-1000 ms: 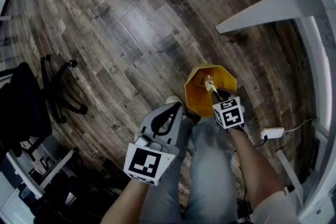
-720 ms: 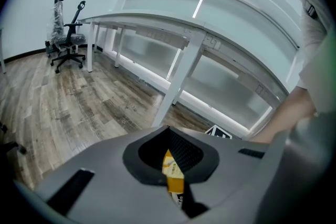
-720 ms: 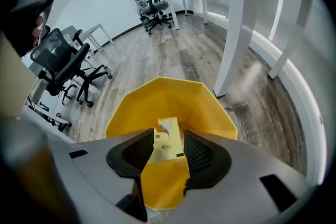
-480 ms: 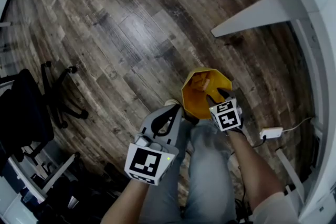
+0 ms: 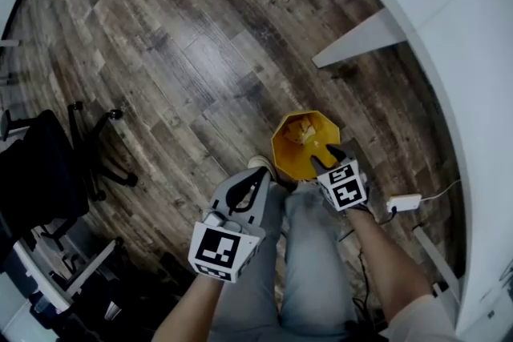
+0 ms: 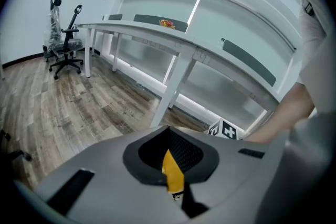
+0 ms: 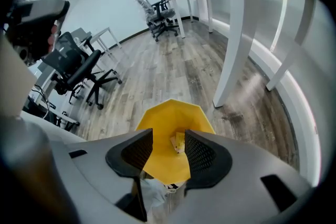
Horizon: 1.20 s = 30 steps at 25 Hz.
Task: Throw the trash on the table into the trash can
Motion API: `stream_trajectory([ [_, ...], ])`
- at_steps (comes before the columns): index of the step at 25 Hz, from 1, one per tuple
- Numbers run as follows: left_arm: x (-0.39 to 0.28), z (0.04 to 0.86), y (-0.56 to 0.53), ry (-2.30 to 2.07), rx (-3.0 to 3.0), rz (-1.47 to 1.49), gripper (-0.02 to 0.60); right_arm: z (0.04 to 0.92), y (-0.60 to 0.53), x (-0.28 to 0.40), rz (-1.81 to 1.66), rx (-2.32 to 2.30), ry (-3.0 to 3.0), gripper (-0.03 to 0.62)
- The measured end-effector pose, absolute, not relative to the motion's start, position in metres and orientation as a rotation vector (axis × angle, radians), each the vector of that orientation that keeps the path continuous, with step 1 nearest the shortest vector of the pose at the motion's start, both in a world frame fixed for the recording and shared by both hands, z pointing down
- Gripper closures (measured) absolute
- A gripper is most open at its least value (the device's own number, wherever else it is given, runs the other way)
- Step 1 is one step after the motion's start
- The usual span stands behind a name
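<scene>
Right gripper (image 7: 168,152) hangs above the yellow trash can (image 7: 169,113), jaws just opened and empty; a scrap (image 7: 179,141) lies inside. Left gripper (image 6: 170,157) is clamped on a yellow wrapper (image 6: 172,178). Move the right gripper aside, then centre the wrapper over the can's mouth before releasing.

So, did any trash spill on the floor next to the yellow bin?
Nothing spilled. The yellow bin stands upright and the scraps lie inside it, with no trash on the floor around it. The left gripper holds one more yellow wrapper.
</scene>
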<state>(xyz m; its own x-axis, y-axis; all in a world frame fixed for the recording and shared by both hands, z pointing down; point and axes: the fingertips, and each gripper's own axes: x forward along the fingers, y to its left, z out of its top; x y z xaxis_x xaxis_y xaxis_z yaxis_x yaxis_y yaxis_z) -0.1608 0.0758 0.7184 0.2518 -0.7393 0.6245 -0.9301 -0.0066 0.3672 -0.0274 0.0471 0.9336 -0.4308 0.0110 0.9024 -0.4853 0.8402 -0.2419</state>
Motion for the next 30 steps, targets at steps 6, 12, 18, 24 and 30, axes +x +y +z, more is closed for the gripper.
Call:
stream_trajectory([
  [6, -0.157, 0.645, 0.074, -1.541, 1.826, 0.337, 0.581, 0.816, 0.035, -0.033, 0.584, 0.395, -2.101, 0.501],
  [12, -0.155, 0.561, 0.074, -1.548, 1.859, 0.343, 0.581, 0.695, 0.031, -0.041, 0.609, 0.365, -2.214, 0.548],
  [18, -0.139, 0.473, 0.079, -1.536, 1.946, 0.324, 0.581, 0.563, 0.03, -0.048, 0.69, 0.388, -2.355, 0.553],
  [24, -0.125, 0.407, 0.078, -1.565, 1.996, 0.277, 0.581, 0.452, 0.018, -0.038, 0.604, 0.476, -2.478, 0.553],
  [30, -0.117, 0.359, 0.059, -1.589, 2.018, 0.241, 0.581, 0.371, 0.007, -0.03, 0.579, 0.531, -2.61, 0.553],
])
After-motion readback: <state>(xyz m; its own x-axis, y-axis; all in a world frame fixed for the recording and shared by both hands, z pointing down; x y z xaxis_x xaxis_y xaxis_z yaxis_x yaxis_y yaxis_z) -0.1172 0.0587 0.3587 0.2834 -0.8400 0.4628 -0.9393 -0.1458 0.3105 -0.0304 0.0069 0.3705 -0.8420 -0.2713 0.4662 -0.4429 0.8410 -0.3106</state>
